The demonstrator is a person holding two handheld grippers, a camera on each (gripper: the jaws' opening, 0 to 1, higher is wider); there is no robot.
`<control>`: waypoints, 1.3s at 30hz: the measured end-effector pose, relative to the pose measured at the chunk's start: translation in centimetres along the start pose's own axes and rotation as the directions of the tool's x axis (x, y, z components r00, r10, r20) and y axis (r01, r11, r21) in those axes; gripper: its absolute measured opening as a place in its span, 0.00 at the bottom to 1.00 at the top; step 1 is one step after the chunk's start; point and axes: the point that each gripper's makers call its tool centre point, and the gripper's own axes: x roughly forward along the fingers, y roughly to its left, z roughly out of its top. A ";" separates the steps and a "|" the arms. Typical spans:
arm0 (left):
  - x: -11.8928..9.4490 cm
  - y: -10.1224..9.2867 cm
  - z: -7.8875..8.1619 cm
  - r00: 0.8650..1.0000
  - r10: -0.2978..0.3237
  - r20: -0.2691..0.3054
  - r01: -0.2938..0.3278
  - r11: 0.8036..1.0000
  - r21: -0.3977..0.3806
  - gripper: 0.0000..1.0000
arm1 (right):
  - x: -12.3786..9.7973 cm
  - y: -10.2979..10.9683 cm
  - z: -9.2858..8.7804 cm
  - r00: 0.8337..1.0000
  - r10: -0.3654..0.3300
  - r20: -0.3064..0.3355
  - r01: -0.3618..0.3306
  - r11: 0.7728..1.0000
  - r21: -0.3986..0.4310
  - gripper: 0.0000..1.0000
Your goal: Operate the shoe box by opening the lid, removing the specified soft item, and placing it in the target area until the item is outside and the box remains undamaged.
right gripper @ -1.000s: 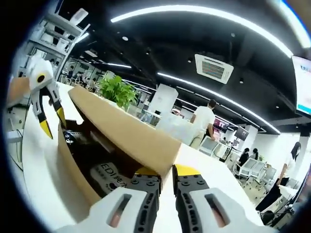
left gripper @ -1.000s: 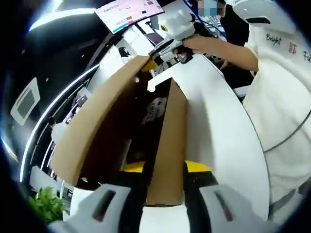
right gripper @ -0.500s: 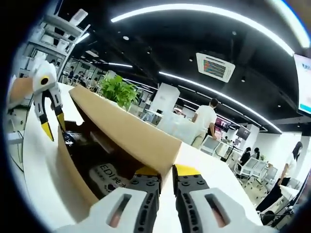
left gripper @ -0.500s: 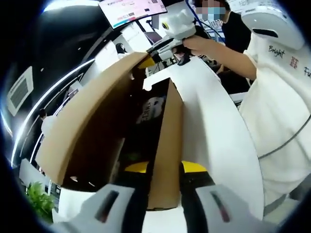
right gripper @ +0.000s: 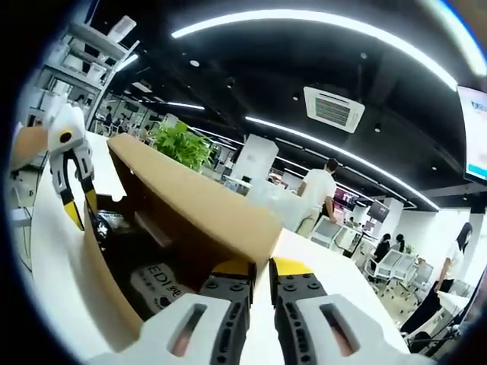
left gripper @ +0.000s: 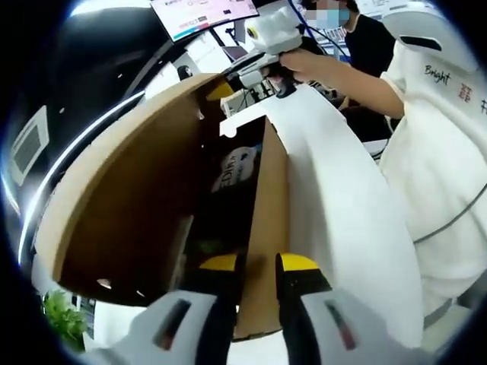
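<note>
Lid (left gripper: pixel 129 205): swings wider open than a second ago, baring the dark soft item (left gripper: pixel 232 167) inside.
Left gripper (left gripper: pixel 257 264): fingers clamp the shoe box (left gripper: pixel 266 228) wall.
Right gripper (right gripper: pixel 253 268): fingers pinch the lid edge.
Box: on the white bench (left gripper: pixel 342 213).

White table (left gripper: pixel 342 220), curved at its edge, carrying an open brown cardboard box (left gripper: pixel 266 228). The box stands directly on the tabletop, one side wall running along the bare white surface. In the right gripper view the same table (right gripper: pixel 53 251) passes beneath and beside the box (right gripper: pixel 114 296).
</note>
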 end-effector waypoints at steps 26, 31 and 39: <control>0.4 -0.2 -1.0 0.996 -0.080 -0.048 0.079 0.997 -0.017 0.12 | 1.6 -1.0 0.8 0.999 0.044 0.015 -0.045 0.996 0.075 0.06; 0.4 -0.2 -1.0 0.993 -0.097 -0.060 0.094 0.994 -0.053 0.11 | 1.9 -1.3 1.0 0.999 0.029 0.027 -0.032 0.993 0.115 0.06; 0.4 -0.2 -1.1 0.990 -0.129 -0.051 0.124 0.989 -0.079 0.10 | 2.8 -2.1 1.6 0.994 -0.068 0.084 0.056 0.989 0.138 0.04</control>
